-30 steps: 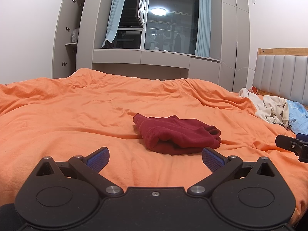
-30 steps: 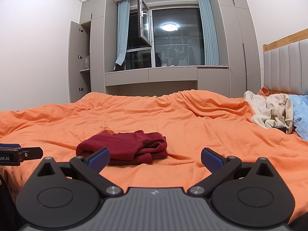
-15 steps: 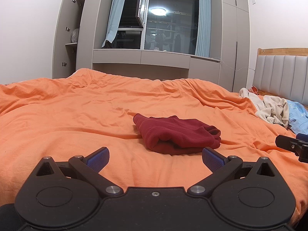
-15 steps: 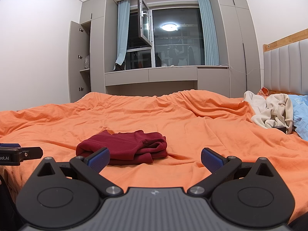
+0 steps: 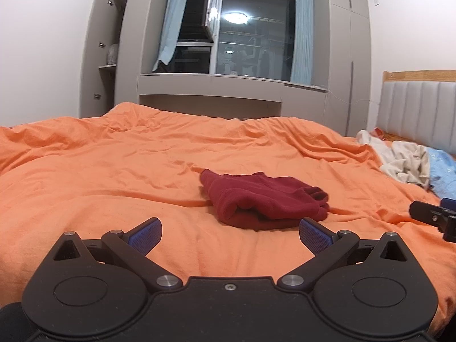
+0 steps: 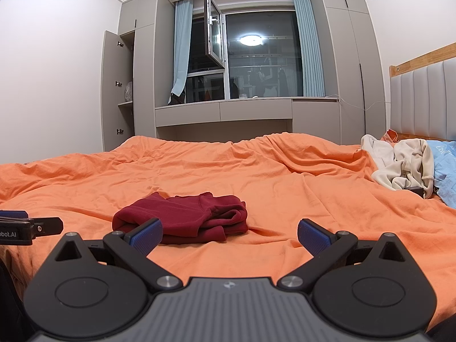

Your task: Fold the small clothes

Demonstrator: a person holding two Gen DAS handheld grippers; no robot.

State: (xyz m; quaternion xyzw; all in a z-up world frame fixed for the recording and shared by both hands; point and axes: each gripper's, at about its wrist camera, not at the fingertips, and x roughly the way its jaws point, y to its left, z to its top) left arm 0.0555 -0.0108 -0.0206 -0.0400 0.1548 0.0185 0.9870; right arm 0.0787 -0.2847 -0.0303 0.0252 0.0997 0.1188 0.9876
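Note:
A dark red garment (image 5: 265,199) lies folded in a small bundle on the orange bedspread (image 5: 114,171). It also shows in the right wrist view (image 6: 182,218). My left gripper (image 5: 229,233) is open and empty, hovering just short of the bundle. My right gripper (image 6: 229,233) is open and empty, with the bundle ahead and to its left. Each gripper's tip shows at the edge of the other's view, the right one (image 5: 433,216) and the left one (image 6: 28,228).
A heap of cream clothes (image 6: 401,165) and a light blue garment (image 6: 444,173) lie at the far right by the grey padded headboard (image 6: 424,102). Grey wardrobes and a window (image 6: 256,57) stand beyond the bed.

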